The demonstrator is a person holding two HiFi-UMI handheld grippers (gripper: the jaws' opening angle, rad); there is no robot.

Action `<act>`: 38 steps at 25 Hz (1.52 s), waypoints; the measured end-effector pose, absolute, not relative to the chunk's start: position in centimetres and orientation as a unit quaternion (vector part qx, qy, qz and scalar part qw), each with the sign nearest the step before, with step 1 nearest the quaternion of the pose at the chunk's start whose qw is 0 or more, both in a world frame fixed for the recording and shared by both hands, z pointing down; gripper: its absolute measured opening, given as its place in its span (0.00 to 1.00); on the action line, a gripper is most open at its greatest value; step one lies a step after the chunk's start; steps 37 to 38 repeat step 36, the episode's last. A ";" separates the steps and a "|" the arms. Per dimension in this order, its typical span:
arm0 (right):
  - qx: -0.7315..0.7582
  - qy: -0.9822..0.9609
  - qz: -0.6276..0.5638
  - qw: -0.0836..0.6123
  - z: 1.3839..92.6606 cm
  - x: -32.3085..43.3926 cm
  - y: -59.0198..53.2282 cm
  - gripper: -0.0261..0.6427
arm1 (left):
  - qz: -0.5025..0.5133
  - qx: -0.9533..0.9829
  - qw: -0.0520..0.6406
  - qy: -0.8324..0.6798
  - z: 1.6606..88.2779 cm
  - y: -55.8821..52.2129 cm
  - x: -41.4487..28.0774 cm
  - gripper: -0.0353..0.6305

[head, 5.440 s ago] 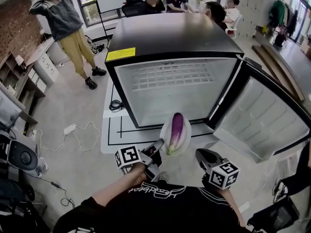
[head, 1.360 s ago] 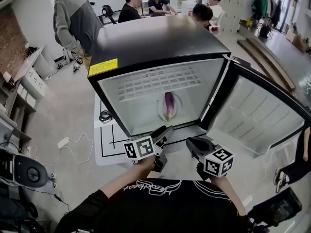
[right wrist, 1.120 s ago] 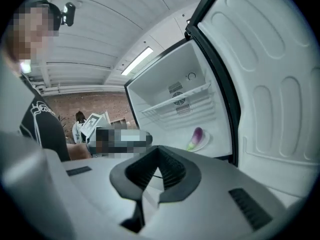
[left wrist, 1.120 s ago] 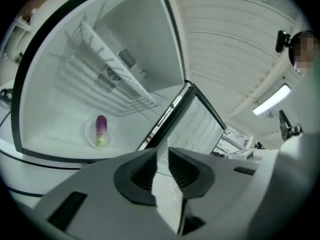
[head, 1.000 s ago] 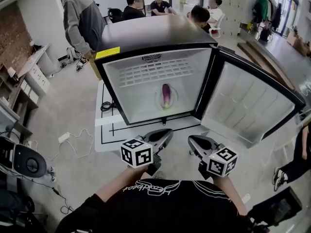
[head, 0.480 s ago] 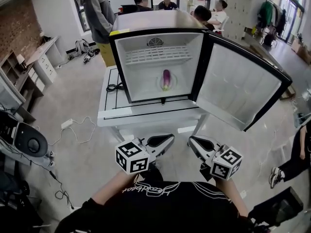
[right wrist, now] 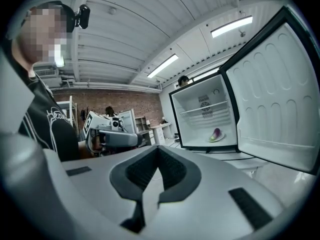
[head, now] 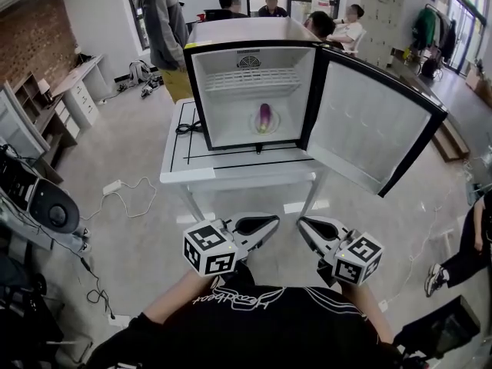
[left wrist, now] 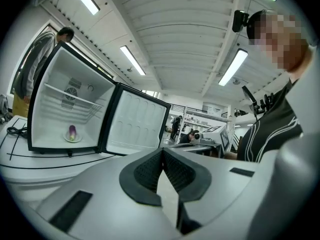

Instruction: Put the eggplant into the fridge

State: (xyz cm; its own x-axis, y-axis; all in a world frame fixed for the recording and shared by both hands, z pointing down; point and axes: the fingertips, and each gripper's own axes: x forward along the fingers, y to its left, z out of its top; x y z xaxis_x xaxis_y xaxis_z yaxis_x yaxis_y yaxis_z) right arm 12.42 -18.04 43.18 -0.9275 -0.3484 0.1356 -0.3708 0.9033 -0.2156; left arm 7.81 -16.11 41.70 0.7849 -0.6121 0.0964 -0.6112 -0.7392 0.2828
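A purple eggplant [head: 264,117] lies on a small white plate [head: 271,126] on the floor of the open fridge [head: 254,34]. The fridge stands on a white table [head: 231,177] with its door [head: 369,129] swung out to the right. My left gripper [head: 274,221] and right gripper [head: 301,222] are side by side near my body, well short of the table, both shut and empty. In the left gripper view the eggplant [left wrist: 72,131] is small and far off at the left. The right gripper view has the eggplant [right wrist: 216,133] at the right.
Several people stand or sit behind the fridge [head: 165,14]. A black cable [head: 189,127] lies on the table left of the fridge. More cables [head: 123,198] trail over the floor at the left, beside shelving [head: 23,129] and dark equipment [head: 46,210].
Earlier my left gripper held the plate with the eggplant before the fridge. Both now lie inside, and both grippers and my view have drawn back from the table.
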 end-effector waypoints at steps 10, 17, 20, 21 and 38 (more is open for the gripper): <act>0.176 -0.976 0.116 0.058 44.1 13.0 -16.3 0.05 | -0.001 0.930 0.153 -0.335 41.7 -14.5 8.7 0.07; 0.185 -0.974 0.118 0.060 44.7 13.8 -15.8 0.05 | -0.001 0.930 0.158 -0.333 42.0 -14.1 9.2 0.07; 0.188 -0.973 0.120 0.058 44.7 14.1 -15.5 0.05 | -0.005 0.930 0.161 -0.331 41.9 -13.8 9.5 0.07; 0.188 -0.973 0.119 0.057 44.7 14.2 -15.4 0.05 | -0.007 0.930 0.164 -0.330 41.8 -13.8 9.6 0.07; 0.185 -0.974 0.116 0.053 44.8 14.6 -14.2 0.05 | -0.012 0.928 0.171 -0.330 41.9 -12.4 10.0 0.07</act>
